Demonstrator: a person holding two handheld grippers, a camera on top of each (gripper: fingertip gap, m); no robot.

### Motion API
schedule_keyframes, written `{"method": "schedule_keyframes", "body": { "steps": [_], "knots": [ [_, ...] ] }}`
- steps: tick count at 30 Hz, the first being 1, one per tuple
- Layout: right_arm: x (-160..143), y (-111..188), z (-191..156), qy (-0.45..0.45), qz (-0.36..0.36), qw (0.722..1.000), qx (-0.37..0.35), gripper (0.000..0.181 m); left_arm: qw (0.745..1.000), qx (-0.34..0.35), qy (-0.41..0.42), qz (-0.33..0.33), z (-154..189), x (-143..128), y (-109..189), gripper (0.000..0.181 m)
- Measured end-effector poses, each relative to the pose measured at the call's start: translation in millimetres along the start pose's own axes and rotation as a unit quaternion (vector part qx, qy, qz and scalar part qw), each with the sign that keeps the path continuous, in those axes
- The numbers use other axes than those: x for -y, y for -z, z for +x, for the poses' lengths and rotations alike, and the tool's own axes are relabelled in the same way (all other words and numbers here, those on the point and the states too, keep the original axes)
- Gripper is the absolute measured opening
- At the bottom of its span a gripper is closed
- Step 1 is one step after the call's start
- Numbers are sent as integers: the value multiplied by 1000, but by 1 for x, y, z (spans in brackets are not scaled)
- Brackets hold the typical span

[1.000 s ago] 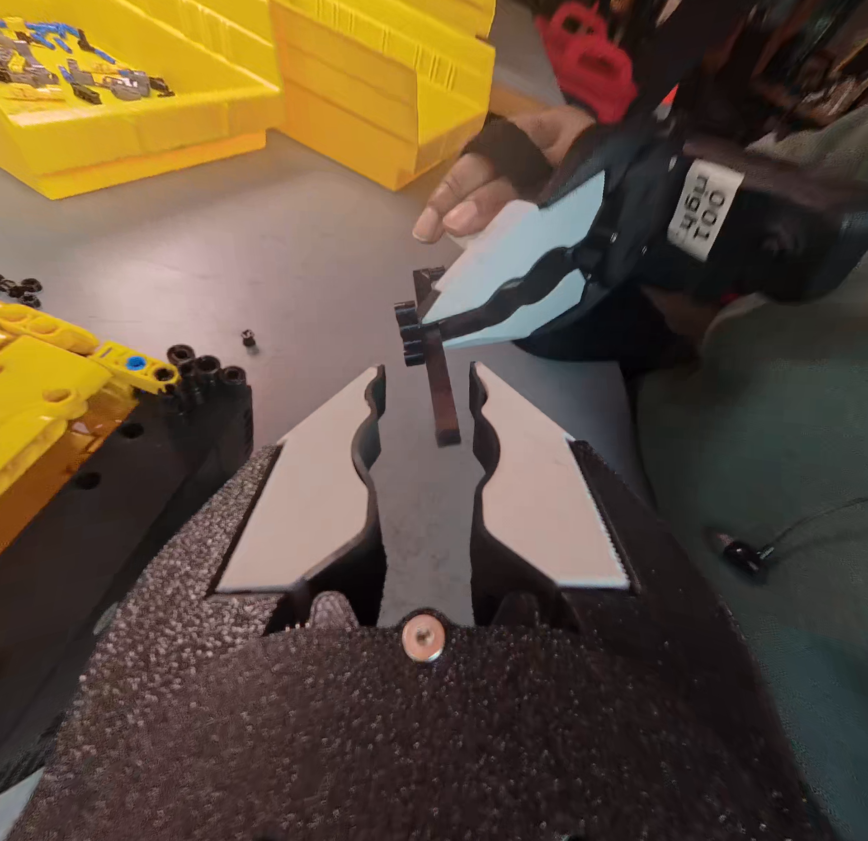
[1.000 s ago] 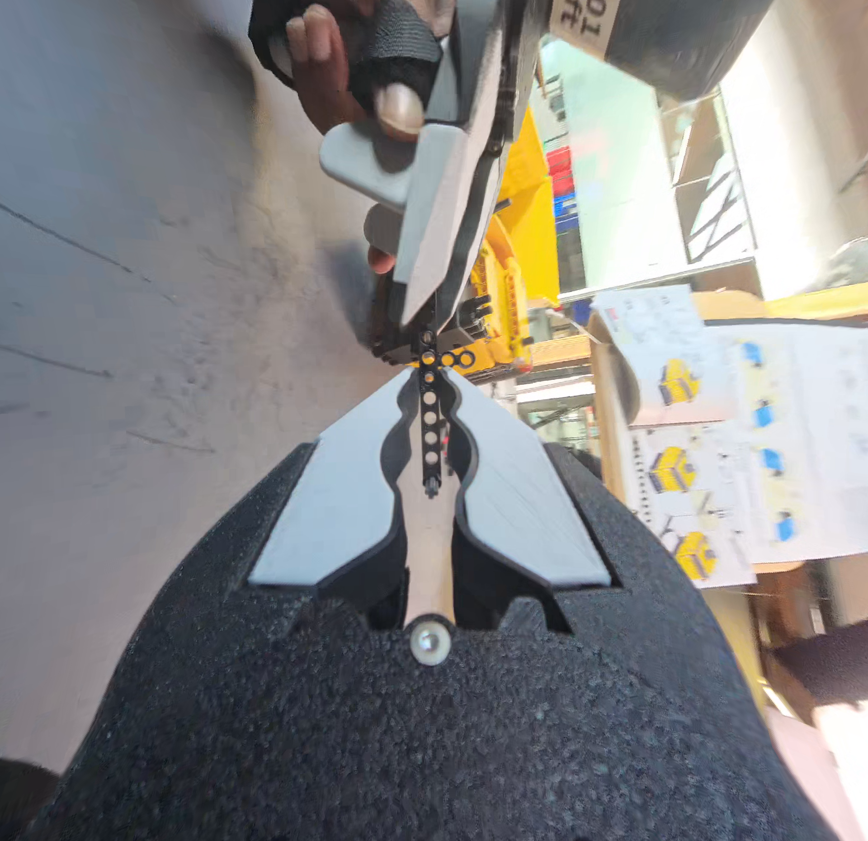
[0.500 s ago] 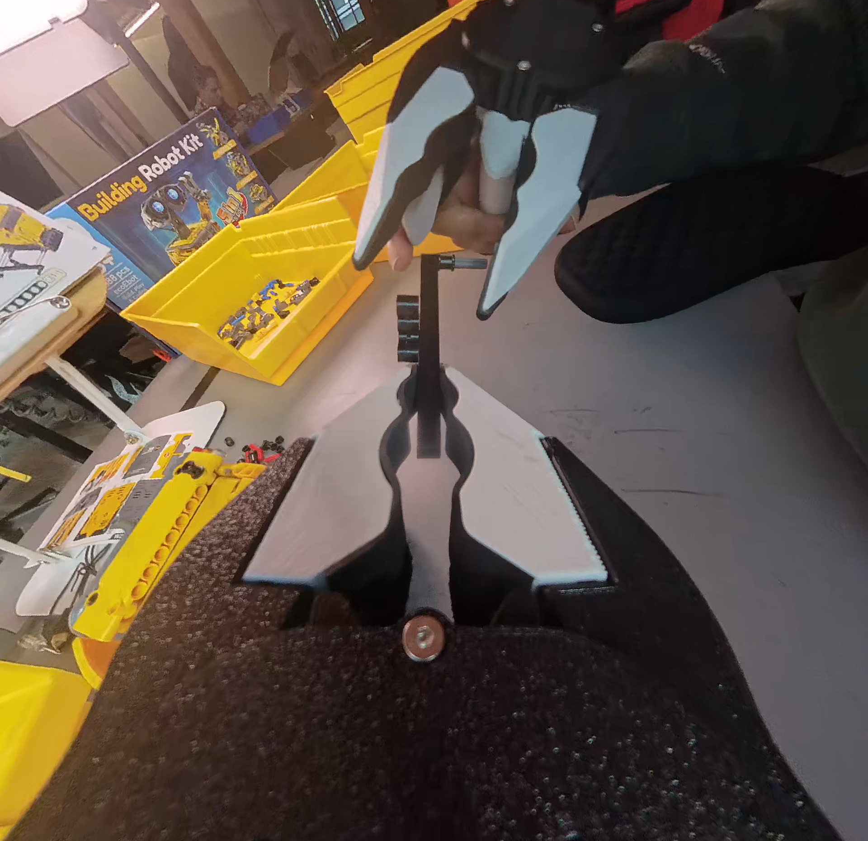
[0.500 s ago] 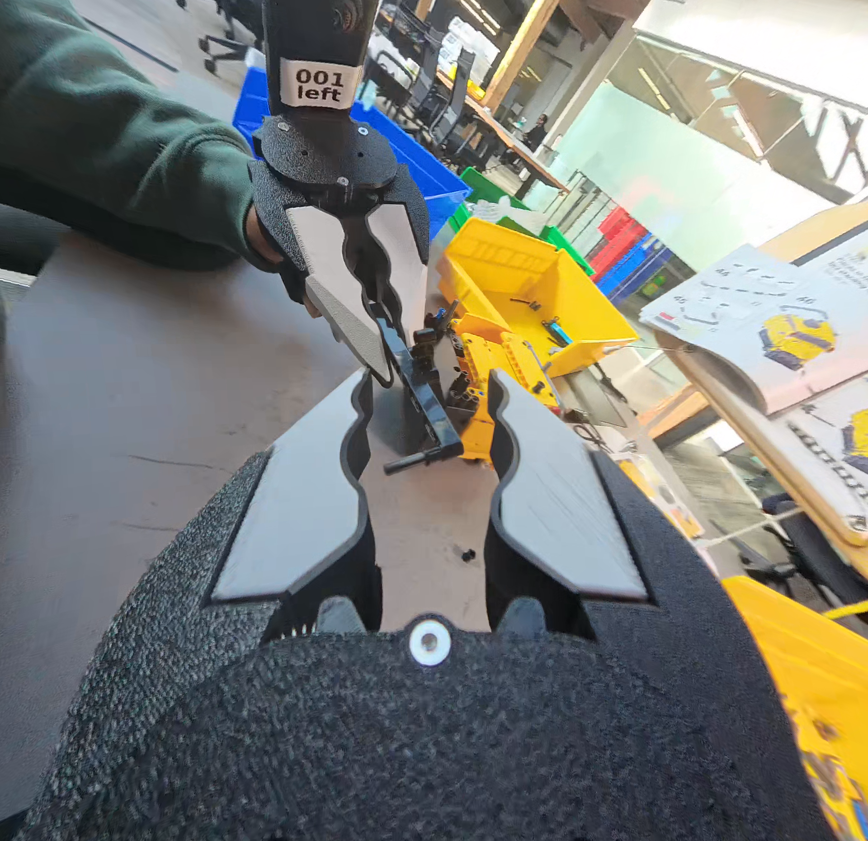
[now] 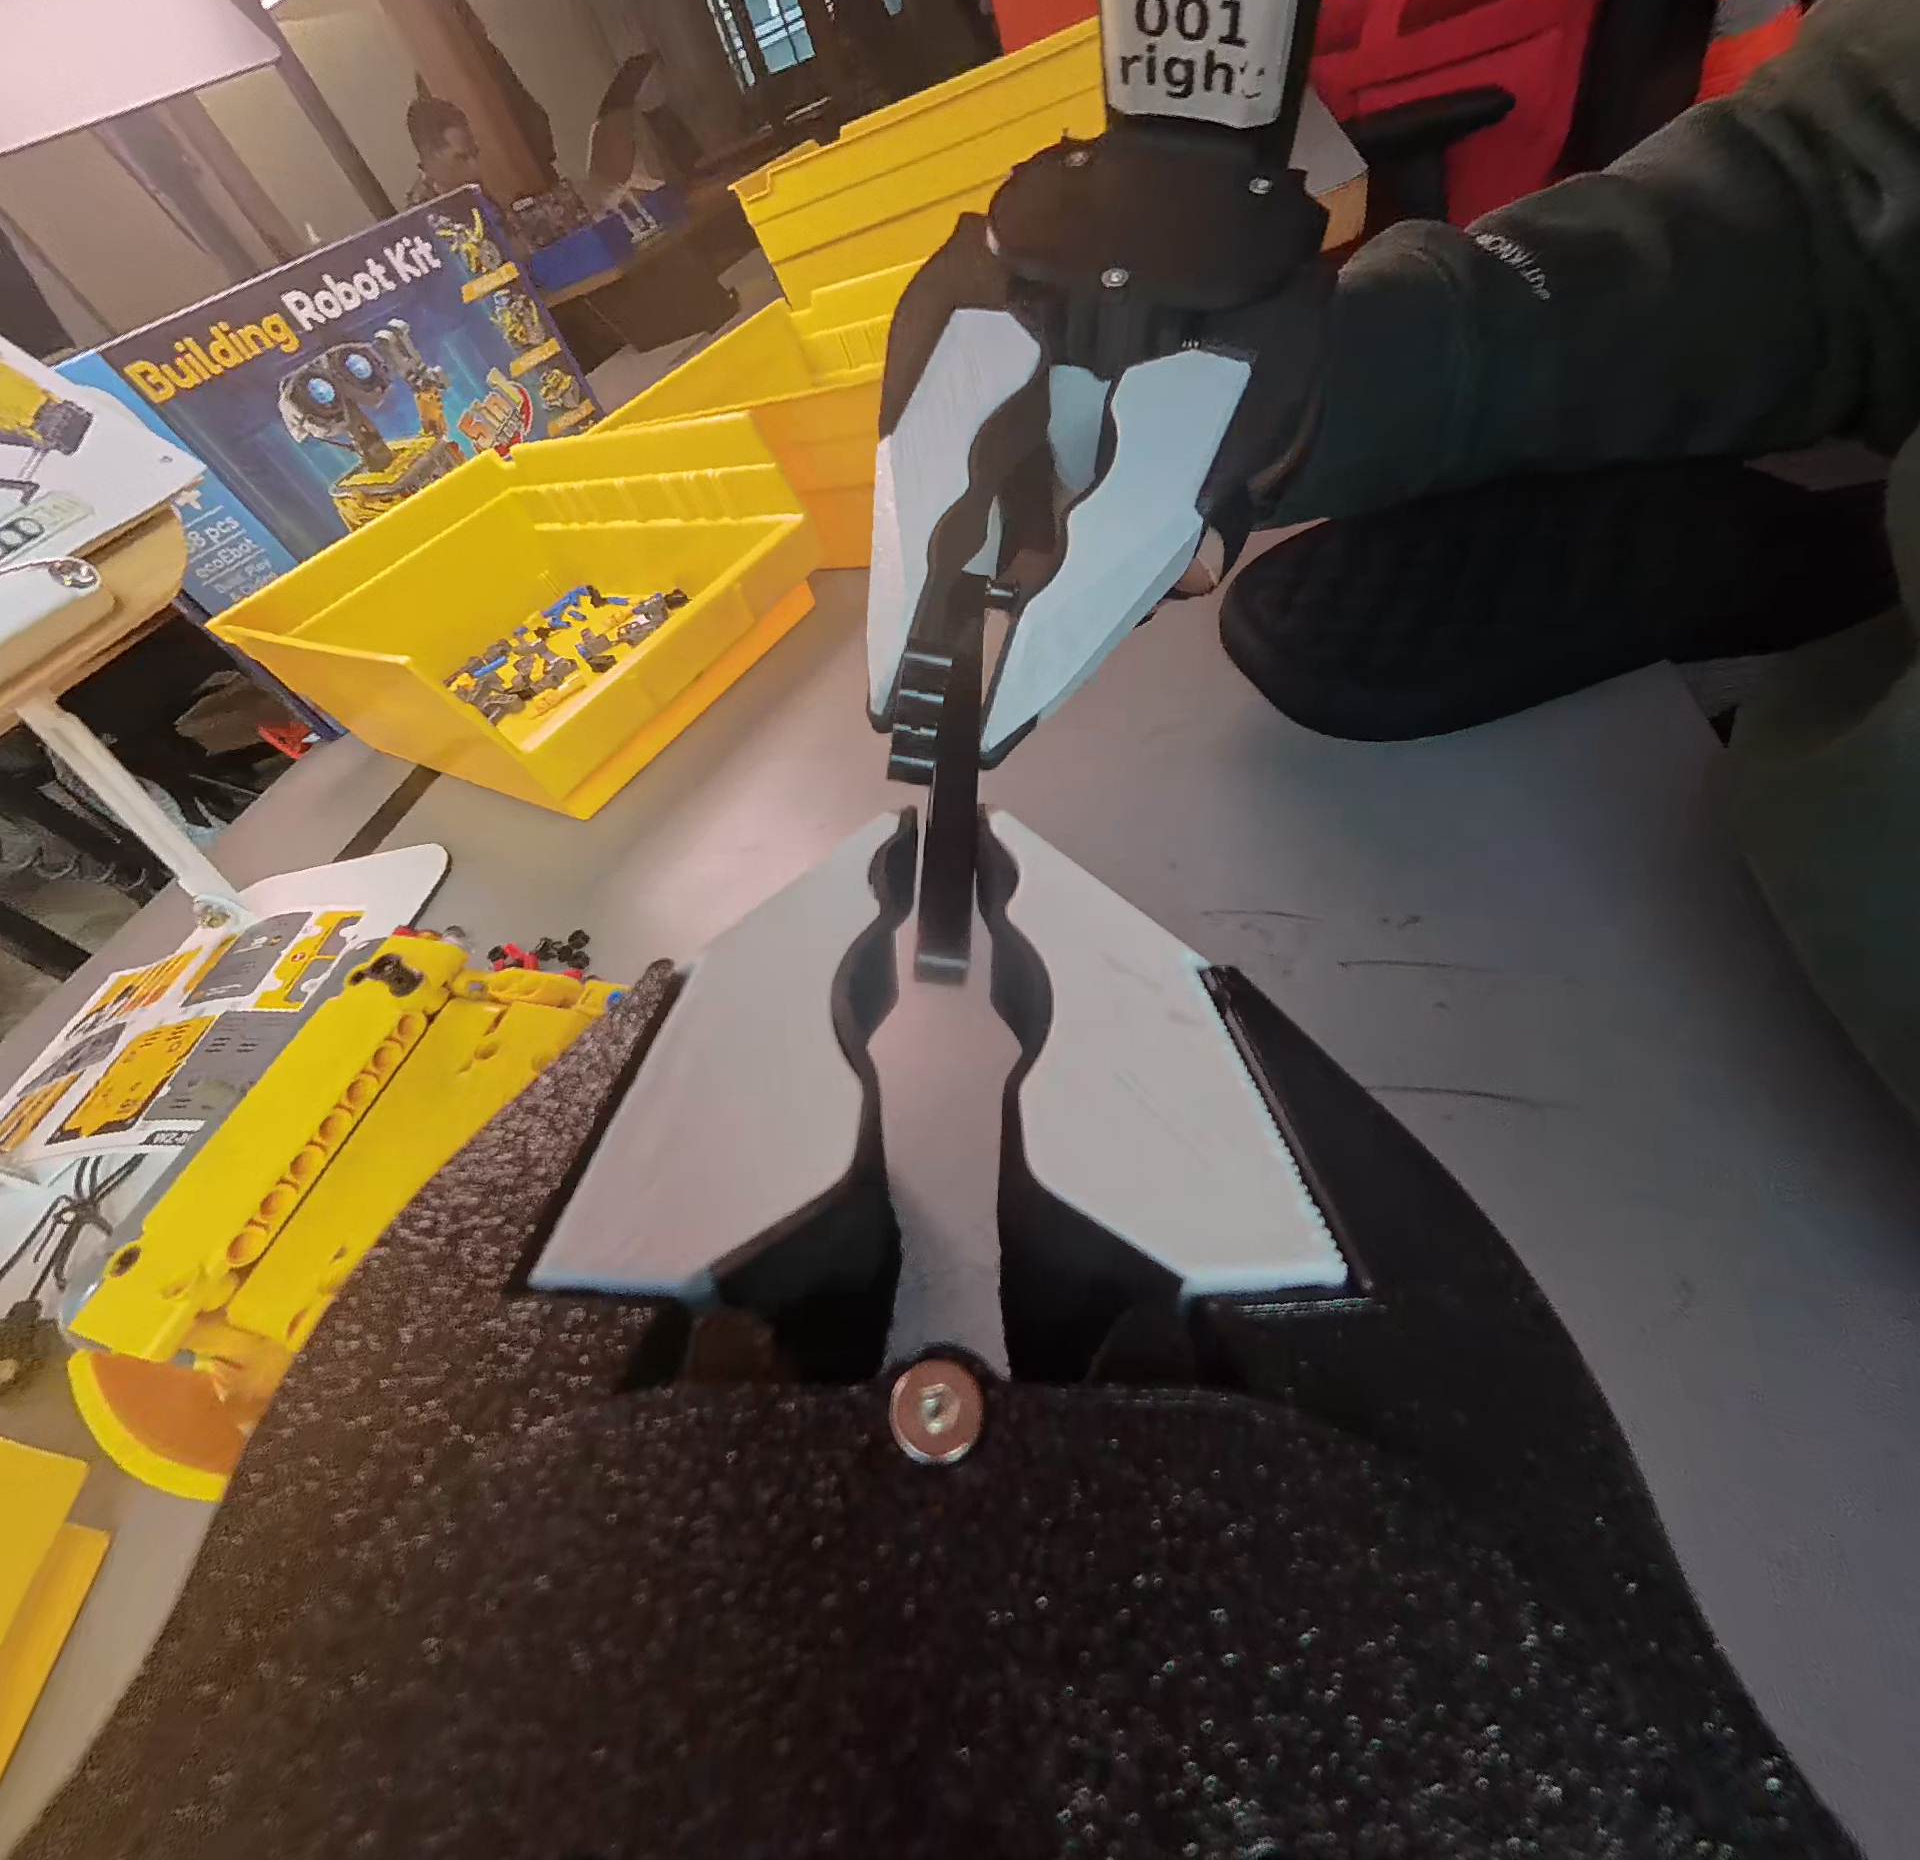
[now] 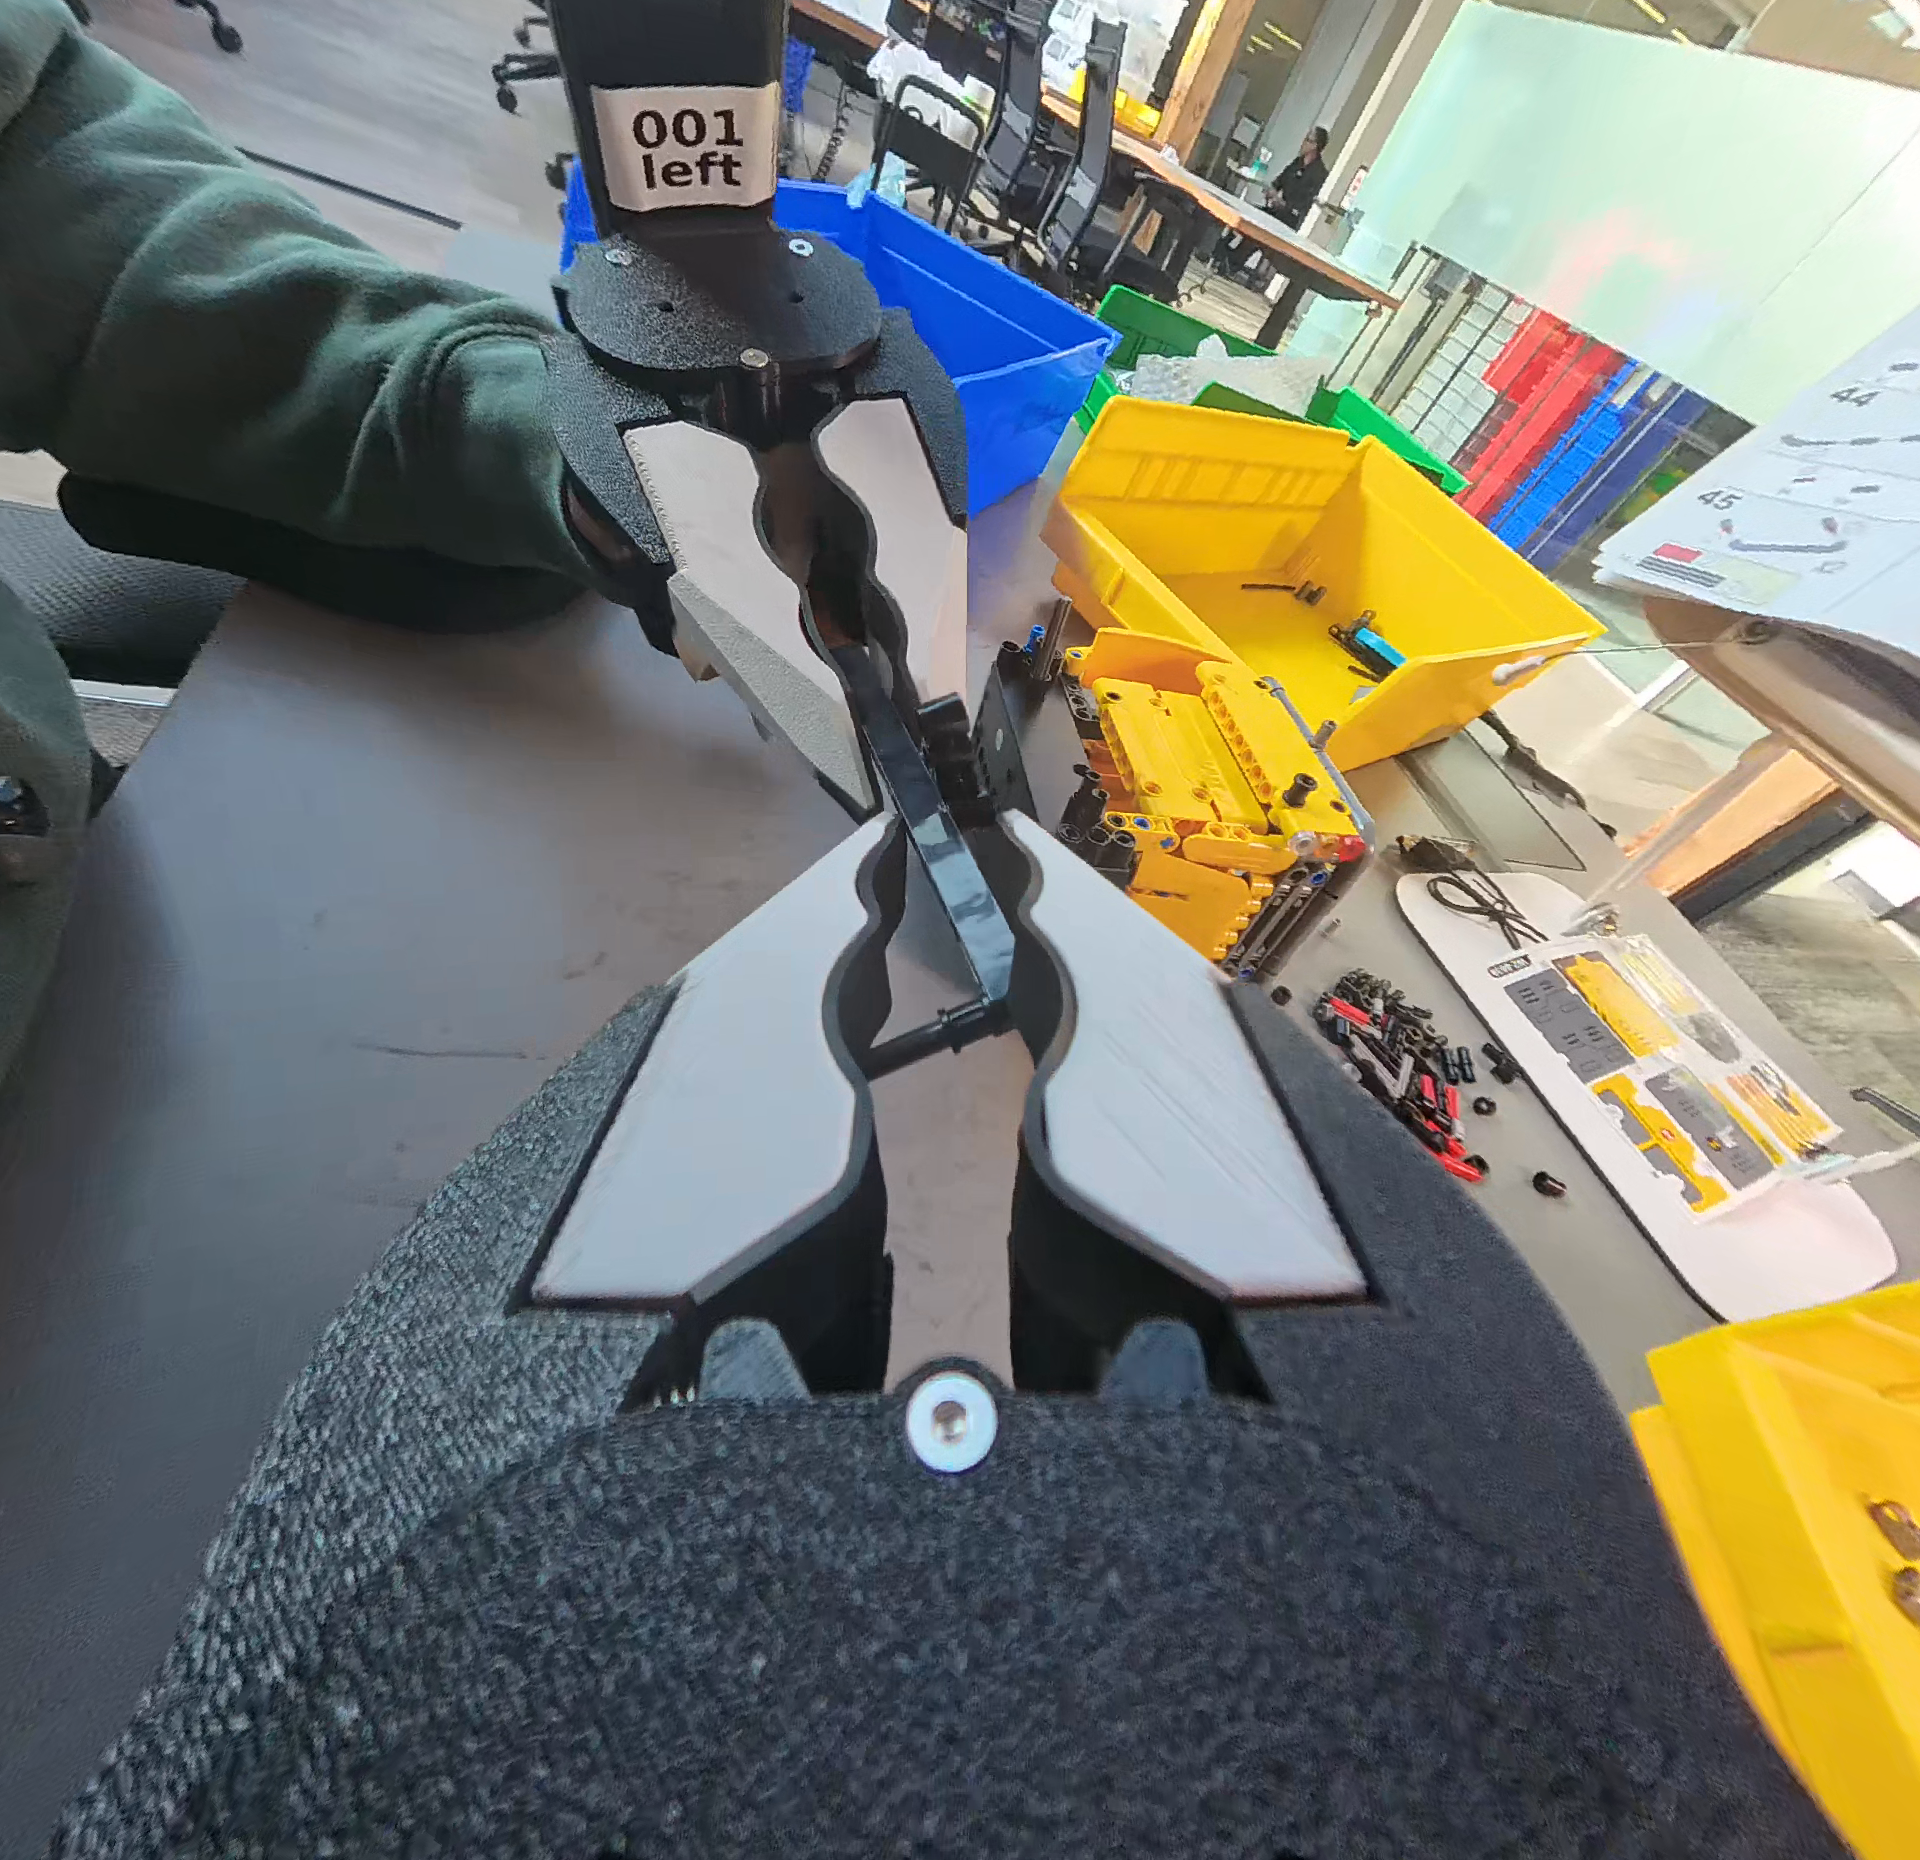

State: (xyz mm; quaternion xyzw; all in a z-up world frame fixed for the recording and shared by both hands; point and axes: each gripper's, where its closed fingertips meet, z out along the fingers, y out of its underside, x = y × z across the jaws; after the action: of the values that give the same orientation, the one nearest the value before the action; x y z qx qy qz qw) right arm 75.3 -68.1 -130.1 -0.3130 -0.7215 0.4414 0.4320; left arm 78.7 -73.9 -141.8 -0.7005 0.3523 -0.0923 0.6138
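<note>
A long black beam [image 5: 948, 875] with a stack of black pins on one side and a short axle at one end is held in the air between my two grippers, which face each other tip to tip. My left gripper [image 5: 948, 823] is shut on one end of the beam. My right gripper [image 6: 948, 828] is closed around the other end [image 6: 951, 896], with the axle lying between its fingers. The right gripper also shows in the left wrist view [image 5: 940, 730], and the left gripper shows in the right wrist view [image 6: 904, 740]. A hand in a dark green sleeve holds each gripper.
A yellow block model [image 6: 1216, 792] lies on the grey table [image 5: 1455, 979] beside loose black and red pins [image 6: 1392, 1052] and an instruction sheet [image 6: 1662, 1062]. Yellow bins [image 5: 499, 563] [image 6: 1351, 522], a blue bin [image 6: 987, 356] and a kit box [image 5: 343, 376] stand behind. My left and right fingertips are right by each other.
A second ago the right gripper held the beam and the left was open. The left then shut on it and the right opened. Now the right has closed on the beam's far end again.
</note>
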Motion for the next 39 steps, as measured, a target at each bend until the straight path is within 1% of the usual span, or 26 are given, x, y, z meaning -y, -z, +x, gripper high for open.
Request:
{"method": "schedule_keyframes", "body": {
  "steps": [3, 6, 8, 9, 10, 15, 21, 26, 32, 39],
  "knots": [
    [-3, -2, 3, 5, -2, 1000, -19, 16, 1000, 10, 5, -8, -5, -4, 1, 8],
    [-8, -2, 3, 6, 1, 1000, -21, 19, 999, -8, 39, -18, -5, -8, 0, 8],
    [-8, 0, -1, 20, 10, 1000, -9, 39, 999, -7, 42, -15, -6, -8, 0, 7],
    [-10, 2, -2, 28, 9, 1000, -7, 44, 999, 1, 28, -18, -8, -9, 1, 7],
    [-11, 4, -1, 38, 10, 999, -9, 45, 1000, 10, 10, -20, -10, -9, 1, 7],
    [-4, 17, 2, 34, 42, 998, -11, 46, 997, 22, -68, -2, -4, 2, 5, 7],
    [2, 21, -7, -2, 71, 997, 30, 37, 993, 24, -118, 5, 5, 8, 4, 7],
    [-1, 18, -11, 3, 67, 997, 35, 28, 992, 26, -122, 8, 7, 9, 4, 7],
    [2, 26, -10, 12, 78, 996, 38, 35, 993, 27, -111, 12, 4, 9, 6, 7],
    [-2, 33, -7, 13, 74, 997, 37, 37, 996, 24, -85, 17, -1, 7, 8, 7]
  ]
}}
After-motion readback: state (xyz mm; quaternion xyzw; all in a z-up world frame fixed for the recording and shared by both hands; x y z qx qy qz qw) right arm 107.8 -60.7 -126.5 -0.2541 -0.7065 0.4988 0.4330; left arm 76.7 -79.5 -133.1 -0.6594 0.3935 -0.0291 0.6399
